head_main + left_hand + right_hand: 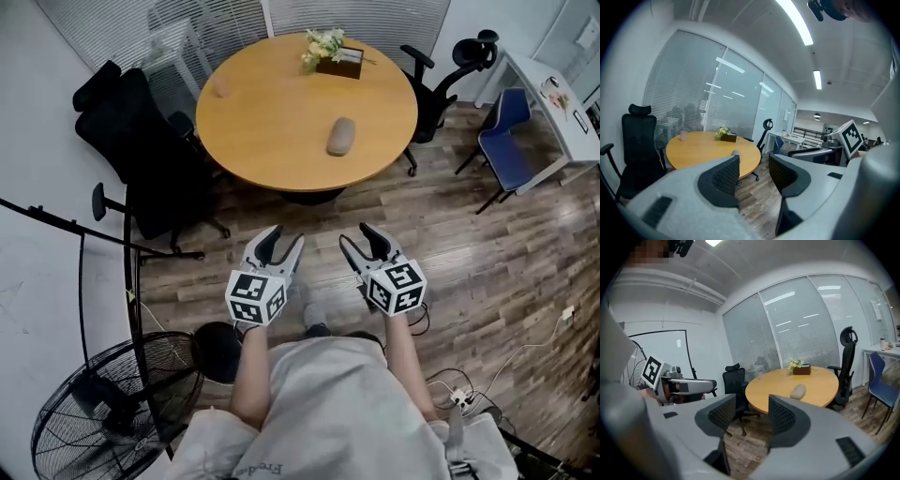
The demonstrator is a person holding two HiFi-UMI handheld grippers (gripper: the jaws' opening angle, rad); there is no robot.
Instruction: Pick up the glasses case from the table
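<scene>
Left gripper (284, 236) and right gripper (356, 234): jaws apart, nothing btwn them, both well short of the counter (272, 141). Glasses case (340, 136) lies shut near the counter's middle, contents unseen. Risk: the rounded case slips from a shallow pinch. Flower box (341, 64) holds flowers and sits well apart.

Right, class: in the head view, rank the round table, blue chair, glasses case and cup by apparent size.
Largest to smallest:
round table
blue chair
glasses case
cup, only a little smaller than the case
</scene>
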